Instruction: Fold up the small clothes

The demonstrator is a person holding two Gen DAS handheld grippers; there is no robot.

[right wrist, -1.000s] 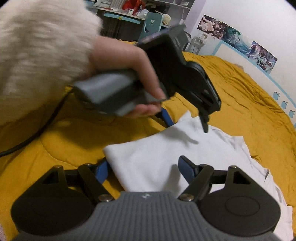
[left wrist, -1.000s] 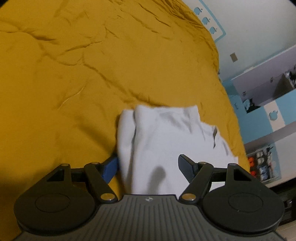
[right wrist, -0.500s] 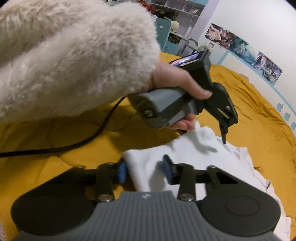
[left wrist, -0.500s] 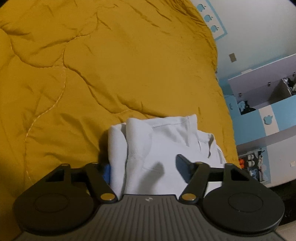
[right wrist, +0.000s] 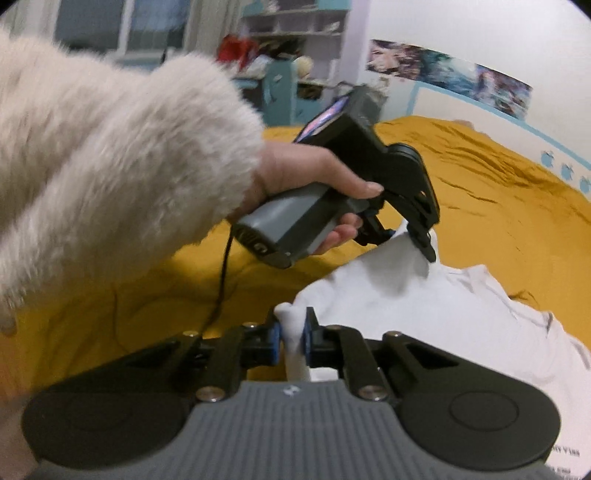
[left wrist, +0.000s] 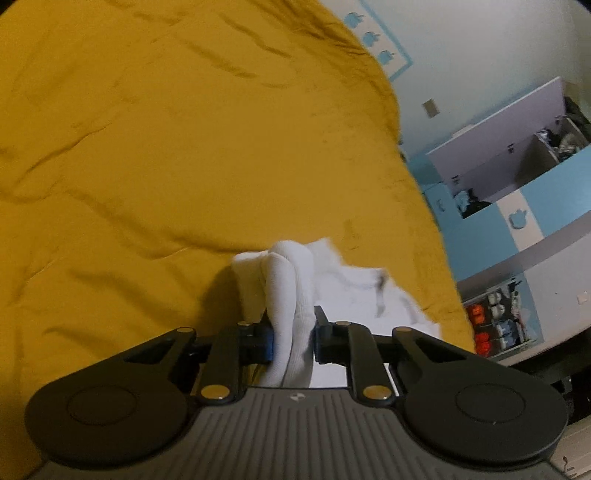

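Observation:
A small white garment (left wrist: 354, 291) lies on the mustard-yellow quilt (left wrist: 166, 147). My left gripper (left wrist: 291, 332) has a thick bunched fold of its near edge between the blue pads, which press on it as the jaws are closing. From the right wrist view, the left gripper (right wrist: 417, 240) pinches a far corner of the garment (right wrist: 443, 314) and holds it raised off the quilt. My right gripper (right wrist: 293, 332) squeezes a thin pleat of the near corner while its jaws are closing. The cloth stretches between the two grips.
A hand (right wrist: 314, 173) in a fluffy cream sleeve (right wrist: 110, 166) holds the left gripper, and a black cable (right wrist: 221, 280) trails from it. The quilt (right wrist: 498, 192) spreads wide. Blue and white cabinets (left wrist: 517, 206) stand off the bed's right side, with shelves (right wrist: 295, 33) at the back.
Both grippers went from wide open around the garment's edge to pinching it. The gripped edge has bunched up and risen off the quilt.

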